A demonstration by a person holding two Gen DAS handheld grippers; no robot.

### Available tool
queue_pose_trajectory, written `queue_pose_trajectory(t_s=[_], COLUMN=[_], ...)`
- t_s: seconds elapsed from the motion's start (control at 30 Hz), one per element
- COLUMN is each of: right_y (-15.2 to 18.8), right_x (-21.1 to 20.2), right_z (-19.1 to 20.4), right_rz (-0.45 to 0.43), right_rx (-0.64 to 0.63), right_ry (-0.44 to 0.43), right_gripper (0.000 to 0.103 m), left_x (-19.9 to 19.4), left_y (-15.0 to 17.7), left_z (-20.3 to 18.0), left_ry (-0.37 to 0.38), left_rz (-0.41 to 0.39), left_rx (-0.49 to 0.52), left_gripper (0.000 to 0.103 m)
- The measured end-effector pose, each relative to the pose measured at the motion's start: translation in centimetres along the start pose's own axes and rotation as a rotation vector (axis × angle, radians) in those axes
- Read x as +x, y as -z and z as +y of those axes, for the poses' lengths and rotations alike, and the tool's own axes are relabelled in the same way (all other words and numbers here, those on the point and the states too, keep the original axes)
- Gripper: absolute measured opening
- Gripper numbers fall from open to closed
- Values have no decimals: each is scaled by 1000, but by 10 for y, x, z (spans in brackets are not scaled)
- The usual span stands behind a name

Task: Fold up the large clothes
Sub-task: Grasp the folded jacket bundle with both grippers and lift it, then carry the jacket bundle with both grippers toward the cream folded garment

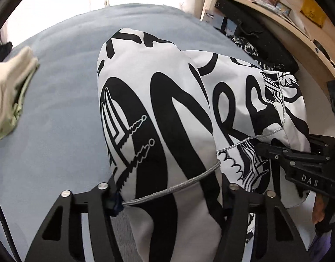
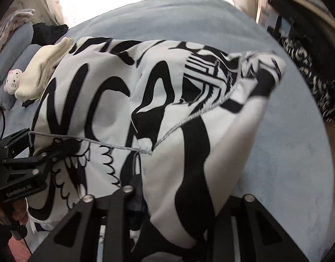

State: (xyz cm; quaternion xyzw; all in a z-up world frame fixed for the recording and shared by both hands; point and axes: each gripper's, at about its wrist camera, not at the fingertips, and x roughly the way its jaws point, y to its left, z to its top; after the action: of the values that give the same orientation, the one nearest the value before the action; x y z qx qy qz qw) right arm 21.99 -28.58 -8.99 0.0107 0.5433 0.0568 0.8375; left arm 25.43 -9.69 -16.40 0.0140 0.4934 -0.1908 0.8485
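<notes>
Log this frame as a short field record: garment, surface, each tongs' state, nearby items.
garment: black-and-white printed garment with silver cord trim, bunched and draped
surface: blue bedcover
left tongs: fabric fills the gap between the fingers; grip cannot be confirmed
right tongs: fabric drapes over them; grip cannot be confirmed
nearby: cream folded clothing, cat plush, wooden shelf

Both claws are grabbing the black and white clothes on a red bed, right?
Nearly. Both claws do hold the black and white clothes, but the bed is pale blue, not red. The left wrist view shows the blue cover around the cloth, with the left claw and right claw gripping it.
</notes>
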Motion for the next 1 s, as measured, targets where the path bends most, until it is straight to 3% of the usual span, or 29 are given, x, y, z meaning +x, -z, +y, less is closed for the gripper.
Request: queue_pose_trajectory(t_s=[0.27, 0.5, 0.73, 0.93, 1.0], right_y=[17, 25, 26, 61, 63], right_x=[-47, -86, -111, -147, -150], right_z=[36, 105, 195, 217, 220], right_rz=[-23, -52, -78, -97, -97], right_rx=[-10, -91, -209, -289, -307], right_ry=[-28, -83, -166, -229, -249], right_gripper=[25, 25, 25, 25, 25], left_x=[-67, -107, -103, -61, -73], left_y=[23, 29, 25, 17, 20], left_z=[21, -20, -23, 22, 48], left_ry=[2, -35, -79, -140, -162], left_rz=[-46, -84, -108, -131, -130], left_rx=[-13, -44, -104, -152, -167], left_gripper=[55, 55, 55, 55, 55])
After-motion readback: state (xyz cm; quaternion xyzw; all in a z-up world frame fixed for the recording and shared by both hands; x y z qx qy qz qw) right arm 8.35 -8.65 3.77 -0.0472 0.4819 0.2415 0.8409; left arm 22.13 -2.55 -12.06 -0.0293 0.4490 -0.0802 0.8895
